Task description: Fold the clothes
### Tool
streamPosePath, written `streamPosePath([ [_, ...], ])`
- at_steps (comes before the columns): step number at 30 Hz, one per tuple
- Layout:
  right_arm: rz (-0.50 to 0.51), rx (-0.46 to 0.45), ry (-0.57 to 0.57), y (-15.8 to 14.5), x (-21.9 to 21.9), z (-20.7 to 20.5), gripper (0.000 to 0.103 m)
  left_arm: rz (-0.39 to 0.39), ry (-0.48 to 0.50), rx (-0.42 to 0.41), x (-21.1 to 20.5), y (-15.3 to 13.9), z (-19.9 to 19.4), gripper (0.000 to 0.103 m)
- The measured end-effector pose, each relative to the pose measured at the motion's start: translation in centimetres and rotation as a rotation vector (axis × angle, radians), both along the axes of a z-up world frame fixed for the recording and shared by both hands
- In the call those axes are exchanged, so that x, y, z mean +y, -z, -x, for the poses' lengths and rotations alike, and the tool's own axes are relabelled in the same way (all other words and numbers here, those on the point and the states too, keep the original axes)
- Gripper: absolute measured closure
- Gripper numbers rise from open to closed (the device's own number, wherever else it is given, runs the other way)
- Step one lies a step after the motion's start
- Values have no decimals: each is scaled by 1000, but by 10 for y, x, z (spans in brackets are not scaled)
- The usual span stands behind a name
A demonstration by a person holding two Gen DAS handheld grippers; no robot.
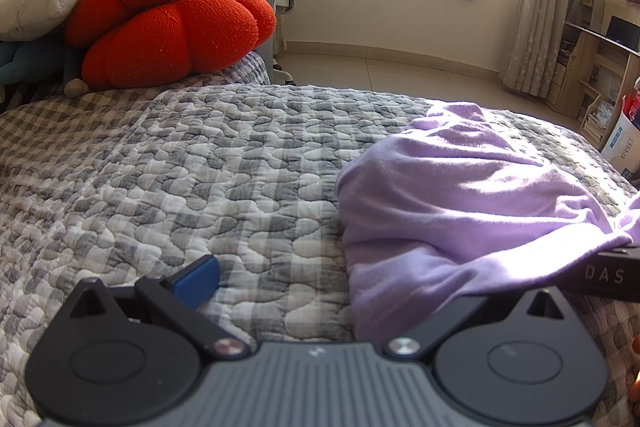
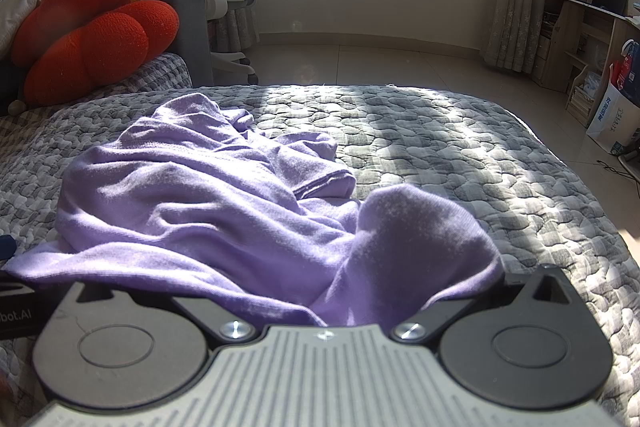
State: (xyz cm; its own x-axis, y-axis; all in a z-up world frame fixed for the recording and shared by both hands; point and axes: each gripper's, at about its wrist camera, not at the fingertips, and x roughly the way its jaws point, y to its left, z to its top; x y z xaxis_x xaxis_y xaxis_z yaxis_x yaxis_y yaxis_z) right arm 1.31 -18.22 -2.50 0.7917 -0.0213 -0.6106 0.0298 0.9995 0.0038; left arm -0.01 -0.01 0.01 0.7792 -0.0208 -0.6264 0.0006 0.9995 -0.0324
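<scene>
You're working w/ the purple shirt [image 2: 208,203] lying bunched on the quilt [image 2: 460,155]. Left gripper [image 1: 348,287] is sitting wide open, holding nothing. Right gripper [image 2: 320,291]: cloth is covering the fingers, can't tell grip. Risk: you're snagging several layers, dragging the whole heap.

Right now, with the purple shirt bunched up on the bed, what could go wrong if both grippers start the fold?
1. The purple shirt lies crumpled, layers overlapping; a pinch may take several layers and fold it crooked.
2. Cloth covers the right gripper fingers, so its grip cannot be checked.
3. On the left gripper, only one blue pad shows, over the quilt; it may snag the quilt.
</scene>
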Motion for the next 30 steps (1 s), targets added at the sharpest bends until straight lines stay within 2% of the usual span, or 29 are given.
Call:
streamPosePath([
  [30,-5,10,10,-1,3,10,0,1,0,-1,0,0,0,0],
])
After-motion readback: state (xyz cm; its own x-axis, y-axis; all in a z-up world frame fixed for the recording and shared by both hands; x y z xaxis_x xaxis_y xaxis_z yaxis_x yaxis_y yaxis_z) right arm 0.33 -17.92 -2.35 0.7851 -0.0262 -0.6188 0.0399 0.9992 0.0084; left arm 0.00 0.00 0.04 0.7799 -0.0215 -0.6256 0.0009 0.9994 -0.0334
